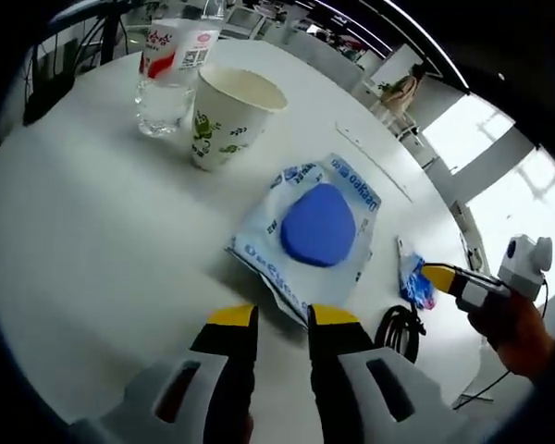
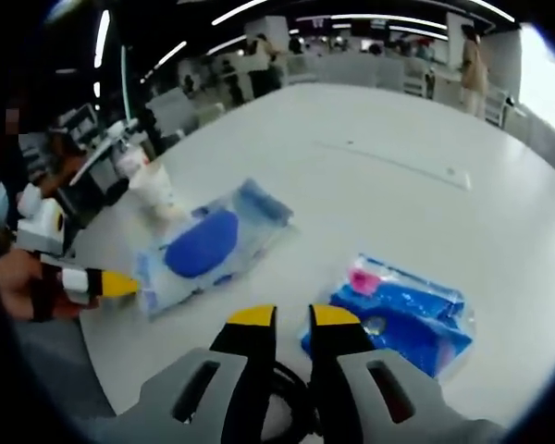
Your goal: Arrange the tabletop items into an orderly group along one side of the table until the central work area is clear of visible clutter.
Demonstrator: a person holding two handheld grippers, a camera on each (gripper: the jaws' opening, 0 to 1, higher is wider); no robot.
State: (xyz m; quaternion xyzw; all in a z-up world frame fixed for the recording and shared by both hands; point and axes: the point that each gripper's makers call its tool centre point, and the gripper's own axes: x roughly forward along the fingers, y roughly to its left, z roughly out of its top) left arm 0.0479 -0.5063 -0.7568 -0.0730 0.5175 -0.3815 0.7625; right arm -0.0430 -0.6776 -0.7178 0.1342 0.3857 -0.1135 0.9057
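Clutter on the white bench (image 1: 83,231) falls into two loose clusters, and the coming move turns on the clear pouch with the blue oval insert (image 1: 316,225), which lies flat near the middle. Seen from the left gripper view, this pouch sits just ahead of the left hand-held gripper (image 1: 279,316) and a little to its right, its near corner almost at the yellow fingertips, its long axis running away and rightward. Those jaws stand close together with a narrow gap and nothing between them. Beyond the pouch, the paper cup (image 1: 229,116) stands upright with the plastic water bottle (image 1: 171,74) just beside it, near the far edge of the bench. In the right gripper view the same pouch (image 2: 208,245) lies well to the left of the right hand-held gripper (image 2: 293,317), whose jaws are likewise nearly closed and empty; directly ahead and slightly right of them rests a smaller blue packet with a pink spot (image 2: 402,314), and a black cable loop (image 2: 291,388) lies under the jaws. By my reading, the left side is nearer the pouch and the right side nearer the blue packet
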